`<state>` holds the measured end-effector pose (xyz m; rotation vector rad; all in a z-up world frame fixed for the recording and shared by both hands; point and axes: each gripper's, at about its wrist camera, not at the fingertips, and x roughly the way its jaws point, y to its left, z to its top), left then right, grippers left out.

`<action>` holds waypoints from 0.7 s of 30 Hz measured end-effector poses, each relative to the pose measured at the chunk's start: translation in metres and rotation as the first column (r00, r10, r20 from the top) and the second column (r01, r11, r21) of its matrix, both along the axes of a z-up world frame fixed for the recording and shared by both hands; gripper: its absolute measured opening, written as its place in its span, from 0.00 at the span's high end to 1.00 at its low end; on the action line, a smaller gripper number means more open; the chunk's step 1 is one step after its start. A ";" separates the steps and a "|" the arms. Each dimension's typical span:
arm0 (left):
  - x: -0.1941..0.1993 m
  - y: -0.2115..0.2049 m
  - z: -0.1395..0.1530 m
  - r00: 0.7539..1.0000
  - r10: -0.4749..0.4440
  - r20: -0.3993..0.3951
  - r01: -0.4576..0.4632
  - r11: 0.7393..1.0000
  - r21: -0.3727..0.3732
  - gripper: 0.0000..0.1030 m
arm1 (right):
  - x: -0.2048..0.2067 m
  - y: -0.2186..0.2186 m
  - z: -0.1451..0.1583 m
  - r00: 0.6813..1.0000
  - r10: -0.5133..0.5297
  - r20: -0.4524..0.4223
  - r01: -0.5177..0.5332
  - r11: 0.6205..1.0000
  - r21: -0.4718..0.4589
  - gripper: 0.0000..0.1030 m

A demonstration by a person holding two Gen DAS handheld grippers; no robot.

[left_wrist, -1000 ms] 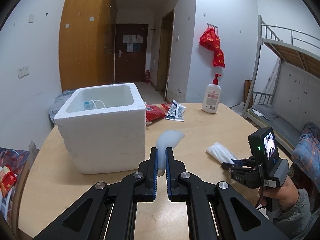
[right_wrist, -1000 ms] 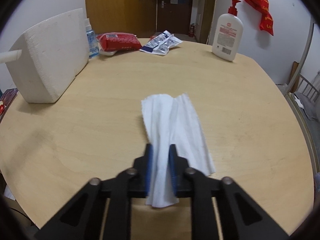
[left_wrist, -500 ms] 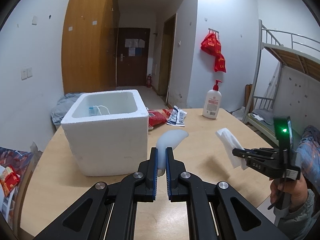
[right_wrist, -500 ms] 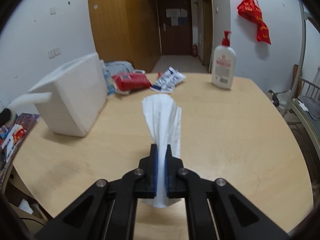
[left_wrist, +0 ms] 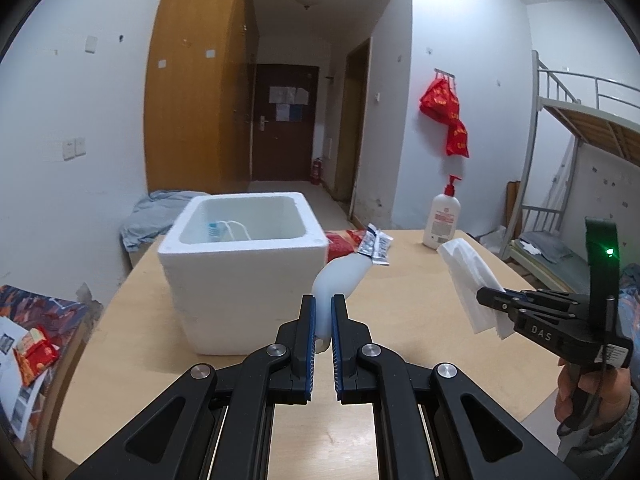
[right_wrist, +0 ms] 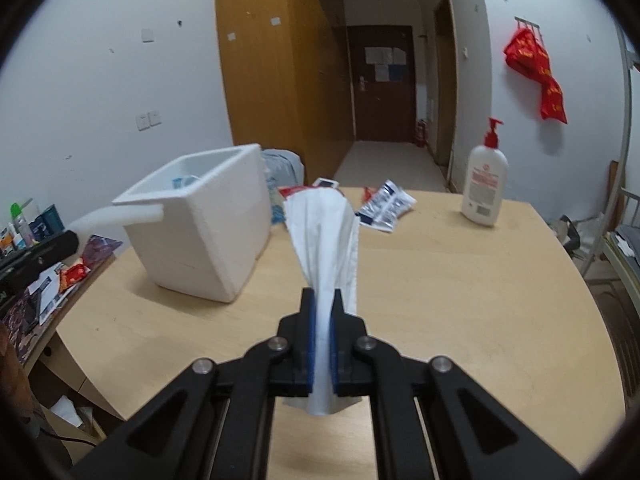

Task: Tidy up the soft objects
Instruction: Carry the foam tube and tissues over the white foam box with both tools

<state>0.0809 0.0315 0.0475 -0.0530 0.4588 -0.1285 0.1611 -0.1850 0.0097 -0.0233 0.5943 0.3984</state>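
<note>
My left gripper (left_wrist: 322, 312) is shut on a soft white translucent piece (left_wrist: 339, 278) and holds it above the table, just right of the white foam box (left_wrist: 244, 272). My right gripper (right_wrist: 323, 308) is shut on a folded white tissue (right_wrist: 324, 232) and holds it in the air over the table; the gripper and tissue (left_wrist: 472, 280) also show at the right of the left wrist view. The foam box (right_wrist: 200, 224) stands open at the table's left, with a small blue and white item and a cord inside (left_wrist: 224, 230).
A round wooden table (right_wrist: 460, 300). A white pump bottle (right_wrist: 484, 184) stands at the back right. A red packet (left_wrist: 344, 242) and silver-blue sachets (right_wrist: 384, 204) lie behind the box. Clutter (right_wrist: 48, 248) lies left of the table, a bunk bed (left_wrist: 580, 168) right.
My right gripper closed on the tissue and lifted it off the table into the air. My left gripper rose a little with the white piece still in it.
</note>
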 end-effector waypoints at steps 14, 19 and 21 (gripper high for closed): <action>-0.009 0.043 0.007 0.986 0.163 0.015 -0.163 0.987 -0.012 0.92 | -0.006 0.052 0.019 0.981 0.186 0.052 -0.188 0.982 0.029 0.92; -0.012 0.057 0.007 0.979 0.202 0.009 -0.202 0.979 -0.025 0.92 | -0.003 0.067 0.021 0.973 0.224 0.058 -0.225 0.974 0.026 0.92; -0.013 0.060 0.008 0.978 0.210 0.013 -0.210 0.977 -0.023 0.92 | -0.001 0.071 0.021 0.972 0.228 0.057 -0.230 0.973 0.025 0.92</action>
